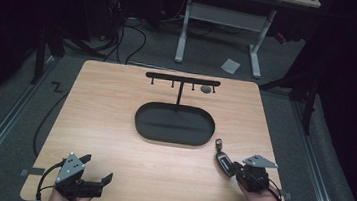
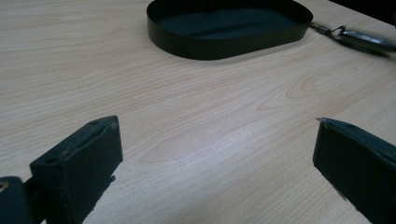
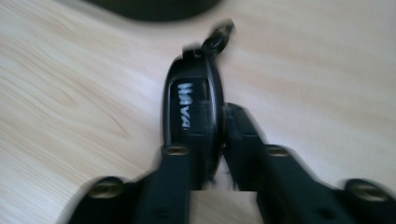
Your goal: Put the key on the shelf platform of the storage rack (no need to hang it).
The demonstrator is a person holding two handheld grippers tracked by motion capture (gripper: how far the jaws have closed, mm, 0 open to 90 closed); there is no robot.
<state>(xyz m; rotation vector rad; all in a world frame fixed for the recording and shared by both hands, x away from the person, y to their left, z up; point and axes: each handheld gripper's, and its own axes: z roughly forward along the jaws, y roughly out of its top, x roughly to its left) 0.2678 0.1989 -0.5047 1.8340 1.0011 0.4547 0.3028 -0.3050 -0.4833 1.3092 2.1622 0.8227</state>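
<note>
- The right tongs [image 1: 232, 167] were clamped on a black car key fob [image 1: 224, 161], the two jaws pressed against its sides near its rear end.
- In the right gripper view the key fob [image 3: 191, 116] stood on edge between the jaws, its lettered face turned to one side and its small ring [image 3: 217, 39] pointing straight ahead, away from the hand.
- From the high view the fob's long axis ran from the right hand up and slightly left, its ring end [image 1: 219, 144] toward the oval black tray [image 1: 173, 138]; whether it rested on the surface [image 1: 113, 124] or hung just above it I could not tell.
- The tray lay just beyond the ring end, so the right hand was by far the nearer to it; the fob sat near the surface's right-hand front corner.
- Behind the tray rose a thin black rack [image 1: 183, 79] with small hooks under its crossbar, one hook near the right end carrying a small grey round thing [image 1: 206, 89]. The other hooks looked free.
- My judgement: the coming move depended on the ring leading forward toward the tray or the hooks, with bare wood between.
- The left tongs [image 1: 98, 168] stood wide apart and gripped nothing, low at the front left corner, well apart from the fob.
- In the left gripper view the tray's wall [image 2: 224, 46] lay ahead and the fob [image 2: 362, 39] beside its far end.
- Open room lay across the surface's middle and left; its right and front edges were close to the right hand.
</note>
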